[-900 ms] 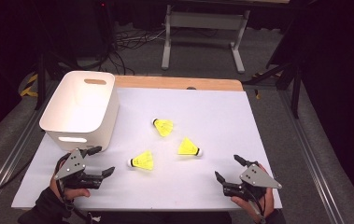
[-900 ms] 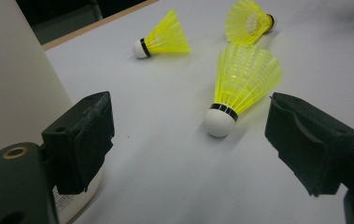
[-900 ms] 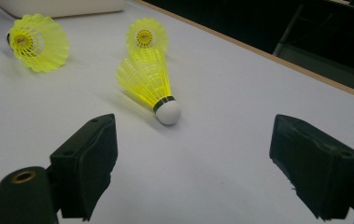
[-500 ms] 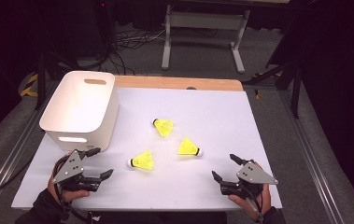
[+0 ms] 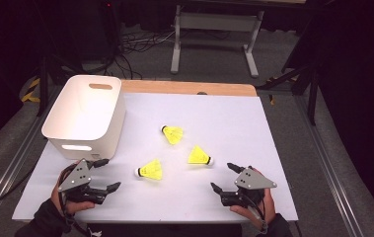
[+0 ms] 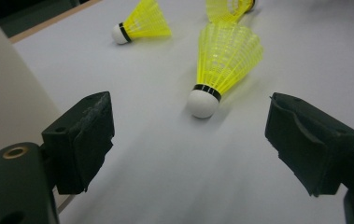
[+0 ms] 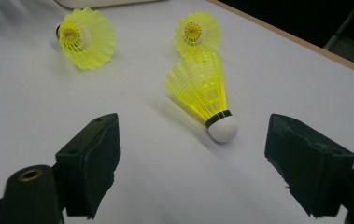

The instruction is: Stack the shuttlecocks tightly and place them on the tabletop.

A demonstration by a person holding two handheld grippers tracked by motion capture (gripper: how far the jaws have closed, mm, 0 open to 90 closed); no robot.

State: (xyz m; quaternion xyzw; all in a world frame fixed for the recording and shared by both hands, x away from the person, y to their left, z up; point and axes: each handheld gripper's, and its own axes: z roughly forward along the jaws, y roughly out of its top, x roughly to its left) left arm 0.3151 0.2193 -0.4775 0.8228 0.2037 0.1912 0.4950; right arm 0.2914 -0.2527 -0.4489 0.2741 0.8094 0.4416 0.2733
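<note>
**Three yellow shuttlecocks wait between two open tongs**

At the near edge of the white tabletop, two tongs are held low by a person's hands. The left tongs are seen near the left corner, with their jaws wide apart and nothing between them. The right tongs are seen near the right corner, and their jaws are also wide apart and empty.

Just past the left tongs, the nearest shuttlecock is laid on its side, with its white tip pointed left toward those tongs. In the left gripper view this shuttlecock is seen ahead of the jaws, not touched by them.

A little farther and to the right, the second shuttlecock is laid with its white tip pointed right. In the right gripper view it is seen ahead of the open jaws, apart from them.

Farther still, the third shuttlecock is laid near the middle of the tabletop.

At the far left, a white bin is stood upright, well apart from the shuttlecocks.
</note>
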